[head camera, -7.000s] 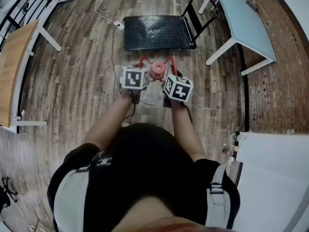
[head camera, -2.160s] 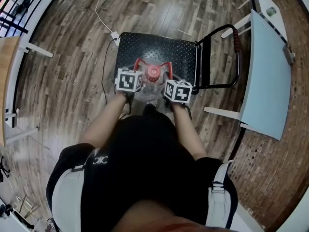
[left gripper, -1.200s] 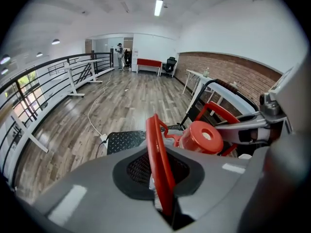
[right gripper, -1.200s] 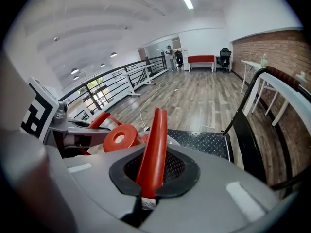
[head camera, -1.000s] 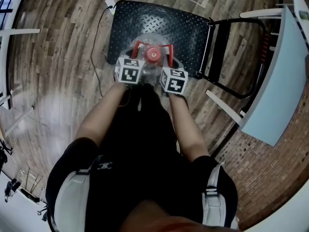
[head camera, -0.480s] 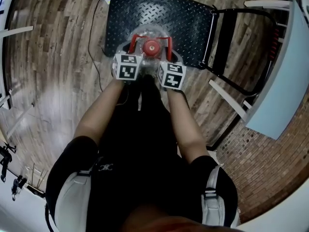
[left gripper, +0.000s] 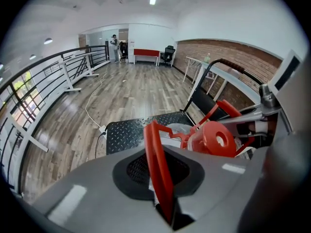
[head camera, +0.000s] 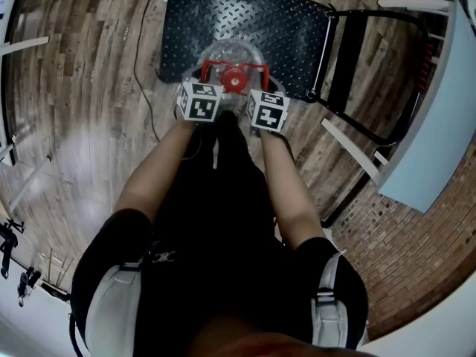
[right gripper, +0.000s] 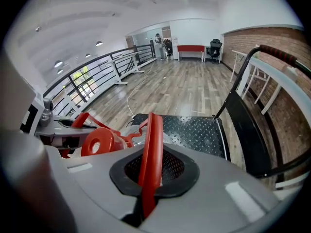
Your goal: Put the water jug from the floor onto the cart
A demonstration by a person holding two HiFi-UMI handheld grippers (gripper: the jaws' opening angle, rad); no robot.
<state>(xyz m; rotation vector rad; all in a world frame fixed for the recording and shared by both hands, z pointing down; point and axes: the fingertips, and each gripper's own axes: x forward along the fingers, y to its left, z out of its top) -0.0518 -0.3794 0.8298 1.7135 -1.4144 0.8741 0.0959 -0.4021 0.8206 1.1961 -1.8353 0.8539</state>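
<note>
The water jug is clear, with a red cap and two red handle loops. It hangs over the near part of the black cart deck; I cannot see whether its bottom touches the deck. My left gripper is shut on the left red handle, beside the cap. My right gripper is shut on the right red handle, and its jaws have just closed a little tighter on it. The cap lies to its left.
The cart's black push handle stands folded up at the deck's right end. A light blue table stands further right. A white cable runs over the wooden floor left of the cart. A railing lines the room's left side.
The jug has gone from the floor to above the cart deck. Over the last second both grippers and the jug have sunk toward the deck.
</note>
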